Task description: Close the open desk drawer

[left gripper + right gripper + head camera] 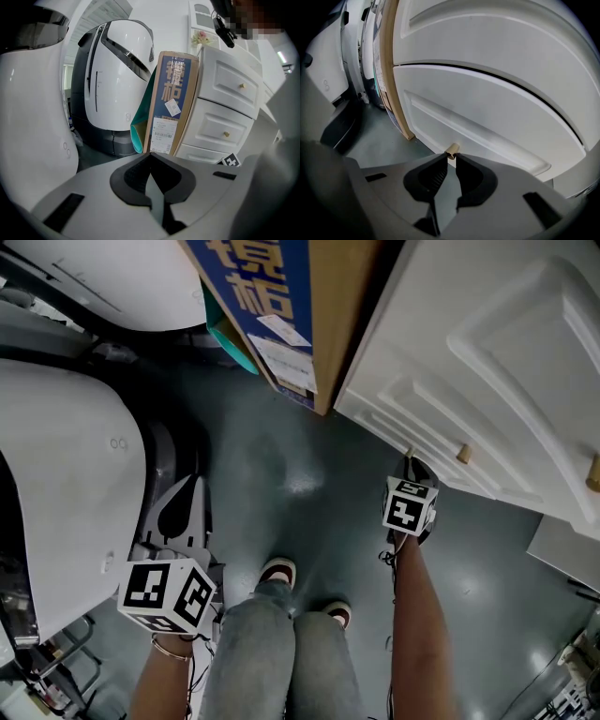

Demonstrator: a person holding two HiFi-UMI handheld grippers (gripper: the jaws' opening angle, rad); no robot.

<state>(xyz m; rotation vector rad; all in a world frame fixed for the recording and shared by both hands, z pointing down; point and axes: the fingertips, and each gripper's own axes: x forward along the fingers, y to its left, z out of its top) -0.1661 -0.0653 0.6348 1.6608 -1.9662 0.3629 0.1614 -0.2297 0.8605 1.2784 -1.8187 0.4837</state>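
Observation:
The white dresser fills the right of the head view. Its lowest drawer front carries a small tan knob. My right gripper points down at that drawer with its tips closed on either side of the knob. In the head view the right gripper sits against the dresser's base, its marker cube behind it. I cannot tell how far the drawer stands out. My left gripper is shut and empty, held low at the left, away from the dresser.
A tall cardboard box with blue print leans against the dresser's left side. Large white machine housings crowd the left. A teal sheet stands beside the box. The person's knees and shoes are on the grey floor between the grippers.

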